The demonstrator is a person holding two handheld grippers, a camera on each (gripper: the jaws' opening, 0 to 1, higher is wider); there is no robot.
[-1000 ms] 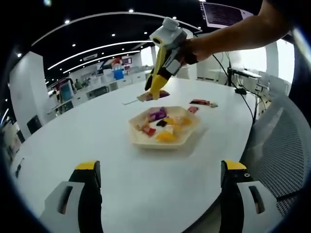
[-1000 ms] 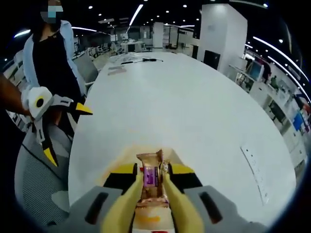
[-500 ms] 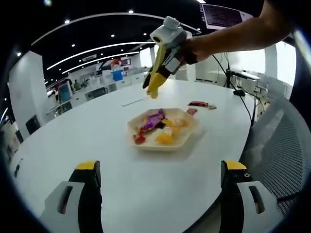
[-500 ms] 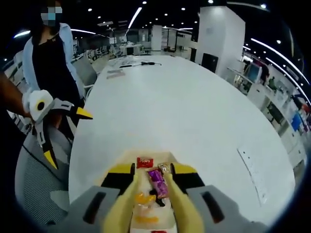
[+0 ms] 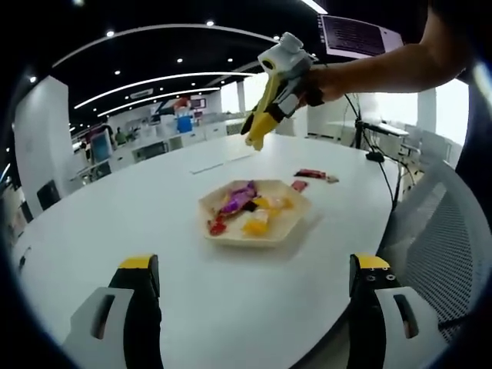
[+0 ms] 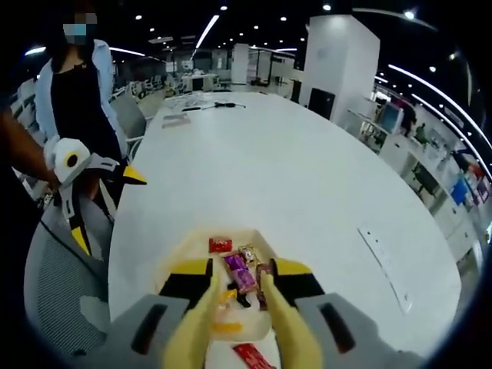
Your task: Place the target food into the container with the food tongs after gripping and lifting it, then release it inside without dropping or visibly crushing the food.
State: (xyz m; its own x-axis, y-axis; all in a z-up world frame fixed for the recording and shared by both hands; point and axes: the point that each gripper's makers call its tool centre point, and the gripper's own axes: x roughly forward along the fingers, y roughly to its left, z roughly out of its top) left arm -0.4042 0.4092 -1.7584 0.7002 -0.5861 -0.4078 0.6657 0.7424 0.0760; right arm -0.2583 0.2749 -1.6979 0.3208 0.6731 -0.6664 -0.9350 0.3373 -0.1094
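A pale hexagonal tray (image 5: 288,223) on the white table holds several wrapped sweets, among them a purple-wrapped candy (image 5: 238,197). My right gripper (image 5: 265,123) hangs above and behind the tray, its jaws pressed on yellow food tongs. In the right gripper view the tongs (image 6: 201,315) point down at the tray (image 6: 183,250). Their tips stand slightly apart with nothing between them, and the purple candy (image 6: 237,270) lies in the tray below. My left gripper (image 5: 255,263) is wide open in front of the tray, well short of it.
Loose red wrapped snacks (image 5: 311,174) lie on the table beyond the tray, and one red wrapper (image 6: 254,355) lies near the tray. My left gripper (image 6: 109,211) and a mesh chair (image 6: 54,284) sit at the table's edge. A person (image 6: 77,92) stands behind.
The purple candy held in the tongs over the tray a second ago now lies in the tray. The tongs' tips have parted a little, and the right gripper has lifted away from the tray.
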